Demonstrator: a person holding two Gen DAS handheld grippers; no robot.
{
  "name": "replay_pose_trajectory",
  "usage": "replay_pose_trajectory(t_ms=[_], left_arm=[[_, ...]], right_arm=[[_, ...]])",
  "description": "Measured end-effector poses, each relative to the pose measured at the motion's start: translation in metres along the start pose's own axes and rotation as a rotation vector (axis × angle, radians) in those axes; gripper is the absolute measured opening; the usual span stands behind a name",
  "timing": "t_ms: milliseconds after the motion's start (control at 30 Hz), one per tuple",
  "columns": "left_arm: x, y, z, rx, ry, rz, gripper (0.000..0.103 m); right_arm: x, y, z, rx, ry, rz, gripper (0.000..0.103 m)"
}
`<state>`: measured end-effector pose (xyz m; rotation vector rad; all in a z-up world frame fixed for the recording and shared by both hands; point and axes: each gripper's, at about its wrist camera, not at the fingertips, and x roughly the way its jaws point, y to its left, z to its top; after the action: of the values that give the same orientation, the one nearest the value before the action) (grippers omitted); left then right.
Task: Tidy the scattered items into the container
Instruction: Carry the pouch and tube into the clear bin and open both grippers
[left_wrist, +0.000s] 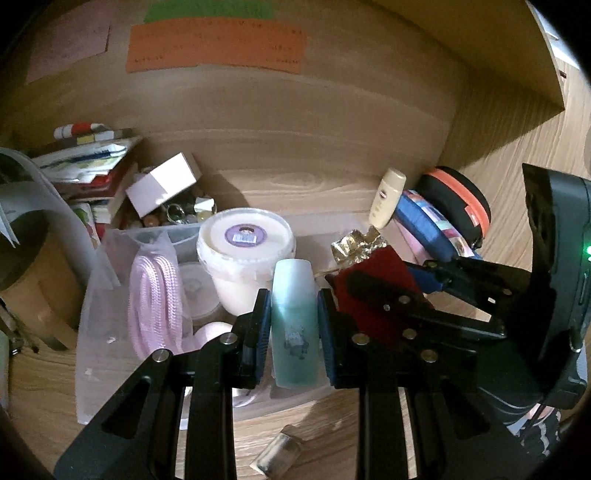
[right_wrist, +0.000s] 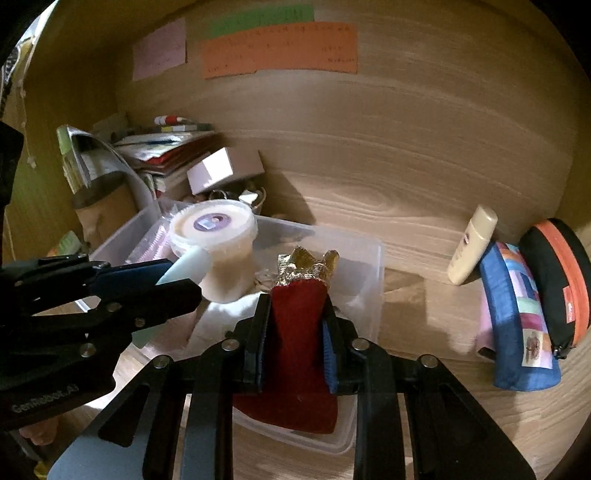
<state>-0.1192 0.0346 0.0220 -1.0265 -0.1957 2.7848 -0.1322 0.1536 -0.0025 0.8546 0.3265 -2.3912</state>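
Observation:
My left gripper (left_wrist: 294, 321) is shut on a pale teal bottle (left_wrist: 294, 325) and holds it over the clear plastic container (left_wrist: 94, 314). My right gripper (right_wrist: 297, 332) is shut on a dark red pouch with a gold top (right_wrist: 297, 328), also over the container (right_wrist: 364, 266). The pouch shows in the left wrist view (left_wrist: 373, 280), to the right of the bottle. The bottle's tip shows in the right wrist view (right_wrist: 184, 269). In the container sit a white lidded tub (left_wrist: 245, 254) and a pink cord (left_wrist: 155, 306).
A cream tube (right_wrist: 471, 245), a blue patchwork pencil case (right_wrist: 517, 325) and a black-orange pouch (right_wrist: 561, 280) lie on the wooden shelf to the right. A small clear bottle (left_wrist: 277, 456) lies in front of the container. Books, a small box and trinkets crowd the back left.

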Motion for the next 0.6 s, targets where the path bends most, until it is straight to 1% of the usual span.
replay_pose_trajectory(t_ms=[133, 367, 467, 567, 600], left_arm=[[0.005, 0.0, -0.002, -0.013, 0.021, -0.023, 0.024], [0.008, -0.004, -0.003, -0.017, 0.032, -0.032, 0.024], [0.005, -0.002, -0.003, -0.028, 0.028, -0.031, 0.024], [-0.002, 0.0, -0.003, -0.039, 0.016, -0.035, 0.025], [-0.004, 0.0, -0.002, -0.041, 0.012, -0.038, 0.026]], right_arm=[[0.002, -0.002, -0.001, -0.004, 0.008, -0.009, 0.024], [0.003, 0.003, -0.002, -0.037, 0.006, -0.032, 0.025], [0.002, 0.004, -0.002, -0.051, -0.002, -0.047, 0.033], [-0.002, 0.005, -0.001, -0.056, -0.016, -0.051, 0.044], [-0.003, 0.006, -0.001, -0.058, -0.024, -0.054, 0.05]])
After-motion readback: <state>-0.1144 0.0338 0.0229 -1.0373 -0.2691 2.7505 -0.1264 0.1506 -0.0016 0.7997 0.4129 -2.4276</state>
